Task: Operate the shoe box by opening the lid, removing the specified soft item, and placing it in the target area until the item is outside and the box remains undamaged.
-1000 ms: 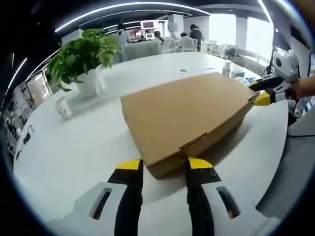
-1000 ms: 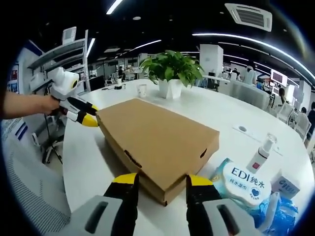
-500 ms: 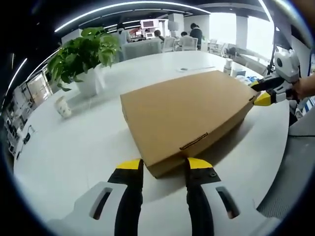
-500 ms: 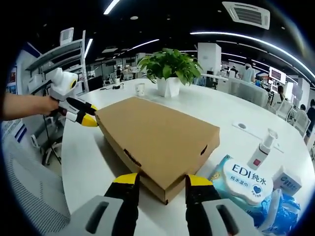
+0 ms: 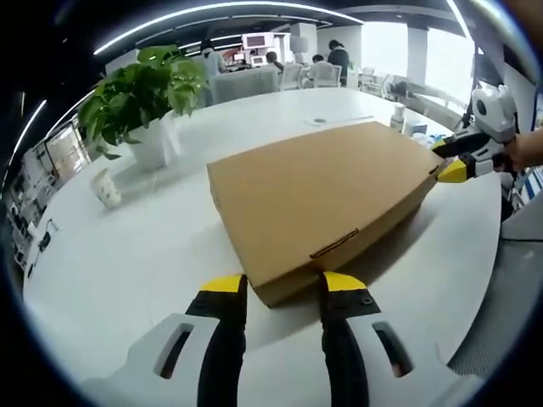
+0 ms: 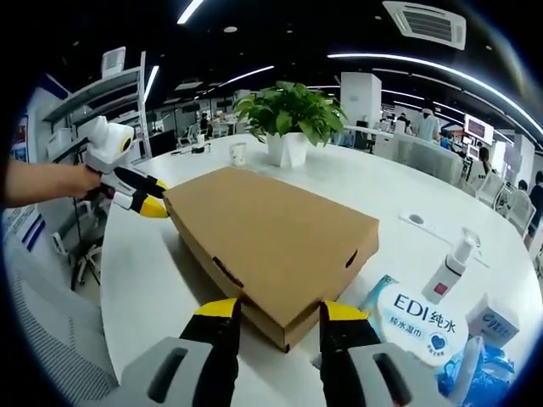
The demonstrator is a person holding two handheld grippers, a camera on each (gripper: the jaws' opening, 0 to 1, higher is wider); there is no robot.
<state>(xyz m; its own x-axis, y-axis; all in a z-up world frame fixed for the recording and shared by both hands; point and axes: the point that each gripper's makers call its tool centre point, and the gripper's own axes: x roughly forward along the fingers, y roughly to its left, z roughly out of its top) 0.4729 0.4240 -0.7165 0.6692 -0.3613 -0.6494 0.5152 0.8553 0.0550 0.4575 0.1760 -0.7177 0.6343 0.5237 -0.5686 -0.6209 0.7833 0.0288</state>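
A flat brown cardboard shoe box (image 5: 318, 191) lies shut on the white table (image 5: 127, 254), its lid down and a tab slot on the side facing me. My left gripper (image 5: 284, 283) stands open, its yellow-tipped jaws either side of the box's near corner. In the right gripper view the same box (image 6: 271, 237) lies ahead, and my right gripper (image 6: 276, 310) is open astride the opposite corner. The right gripper (image 5: 454, 168), held by a hand, shows at the box's far corner in the left gripper view; the left gripper (image 6: 140, 200) shows likewise in the right gripper view.
A potted green plant (image 5: 140, 93) and a paper cup (image 5: 106, 188) stand on the table behind the box. A wipes pack (image 6: 424, 322), a spray bottle (image 6: 445, 271) and a small carton (image 6: 496, 318) lie near my right gripper. People sit at desks in the background.
Both views shifted only slightly. The box and both grippers stay at the same corners, jaws still apart.
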